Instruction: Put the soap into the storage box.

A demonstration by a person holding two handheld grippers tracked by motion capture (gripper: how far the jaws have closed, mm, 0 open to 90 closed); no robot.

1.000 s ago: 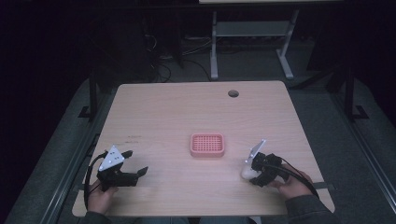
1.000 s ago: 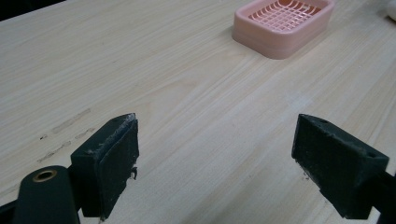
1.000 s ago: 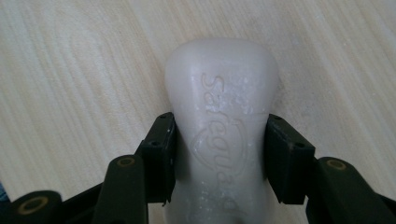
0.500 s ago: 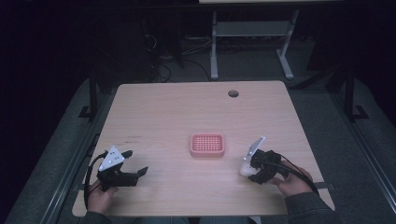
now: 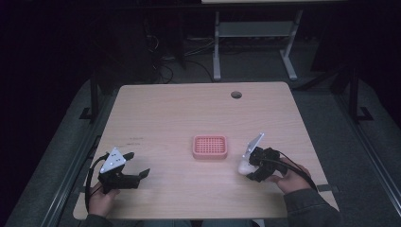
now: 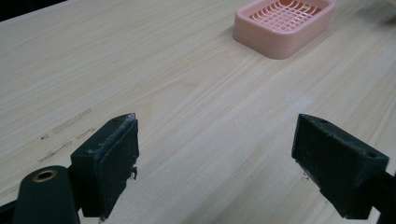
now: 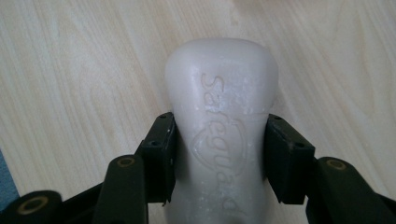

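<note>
Soap (image 7: 219,126) sits clamped between the jaws of the right gripper (image 7: 219,154), both pads pressing its waisted middle where the embossed lettering runs, the rounded end projecting past the pads. Its surface looks smooth and faintly wet, so it is judged slippery, firm enough to take the squeeze, light, and liable to mark or dent under hard pressure; the narrow waist is the sound place to hold it, since the bulging ends would tend to squirt out. In the high view the soap (image 5: 245,167) shows as a pale lump near the table's (image 5: 189,109) right front corner, held by the right gripper (image 5: 250,168), close to the surface; whether it touches cannot be told. A pink dish (image 5: 210,147) with a slatted floor lies empty near the table's centre, apart from the soap, to its left. Left gripper (image 5: 142,174) rests near the left front corner, jaws spread wide with nothing between them, the dish (image 6: 285,25) ahead of it.
</note>
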